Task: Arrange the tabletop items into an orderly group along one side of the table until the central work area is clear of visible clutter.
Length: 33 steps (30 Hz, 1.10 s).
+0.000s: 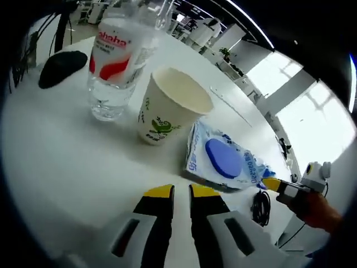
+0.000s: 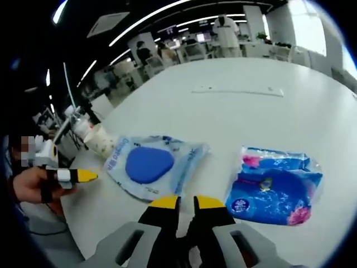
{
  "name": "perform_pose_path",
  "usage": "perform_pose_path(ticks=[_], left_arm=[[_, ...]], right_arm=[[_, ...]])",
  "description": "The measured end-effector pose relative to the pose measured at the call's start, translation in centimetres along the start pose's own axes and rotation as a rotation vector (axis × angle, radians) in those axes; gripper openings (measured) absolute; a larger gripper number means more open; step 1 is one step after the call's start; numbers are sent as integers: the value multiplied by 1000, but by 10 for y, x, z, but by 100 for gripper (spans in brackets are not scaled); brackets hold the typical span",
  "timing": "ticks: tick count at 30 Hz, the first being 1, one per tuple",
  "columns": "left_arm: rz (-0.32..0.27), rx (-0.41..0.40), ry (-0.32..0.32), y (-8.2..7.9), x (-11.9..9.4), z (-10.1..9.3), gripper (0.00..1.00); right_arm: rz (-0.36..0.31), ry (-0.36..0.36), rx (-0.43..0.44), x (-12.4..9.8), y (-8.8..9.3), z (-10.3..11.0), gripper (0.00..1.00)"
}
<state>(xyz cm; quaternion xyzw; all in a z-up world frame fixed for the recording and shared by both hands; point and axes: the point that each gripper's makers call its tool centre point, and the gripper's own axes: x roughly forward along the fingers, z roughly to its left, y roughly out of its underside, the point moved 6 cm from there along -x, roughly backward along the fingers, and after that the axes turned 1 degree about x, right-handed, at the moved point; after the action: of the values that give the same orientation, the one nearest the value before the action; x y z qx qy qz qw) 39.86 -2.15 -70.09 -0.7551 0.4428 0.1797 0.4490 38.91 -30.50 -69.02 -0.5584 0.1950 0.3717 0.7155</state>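
In the left gripper view, a clear water bottle [image 1: 114, 61] with a red label stands beside a white paper cup [image 1: 170, 106] with green print. Right of the cup lies a flat clear packet [image 1: 226, 159] holding a blue disc. My left gripper [image 1: 181, 192] is shut and empty, a little short of the cup and packet. The right gripper [image 1: 281, 187] enters at the packet's far corner. In the right gripper view, my right gripper [image 2: 187, 202] is shut just short of the same packet [image 2: 148, 164], with a blue tissue pack [image 2: 276, 187] to the right. The left gripper [image 2: 78, 176] enters from the left.
A black mouse [image 1: 62, 68] lies left of the bottle. A black cable [image 1: 260, 206] hangs at the table edge. The cup [image 2: 103, 142] and bottle [image 2: 78, 125] stand beyond the packet. A thin white strip [image 2: 237, 89] lies further out on the white table [image 2: 290, 123].
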Motion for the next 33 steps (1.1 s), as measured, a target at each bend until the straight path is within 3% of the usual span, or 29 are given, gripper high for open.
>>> perform_pose_path(ticks=[8, 18, 26, 33], left_arm=[[25, 145, -5, 10, -28, 8, 8], [64, 245, 15, 33, -53, 0, 9], [115, 330, 70, 53, -54, -20, 9], [127, 361, 94, 55, -48, -37, 10]], right_arm=[[-22, -8, 15, -24, 20, -6, 8], [-28, -12, -12, -59, 44, -9, 11], [-31, -2, -36, -90, 62, -18, 13], [-23, 22, -18, -107, 78, -34, 14]])
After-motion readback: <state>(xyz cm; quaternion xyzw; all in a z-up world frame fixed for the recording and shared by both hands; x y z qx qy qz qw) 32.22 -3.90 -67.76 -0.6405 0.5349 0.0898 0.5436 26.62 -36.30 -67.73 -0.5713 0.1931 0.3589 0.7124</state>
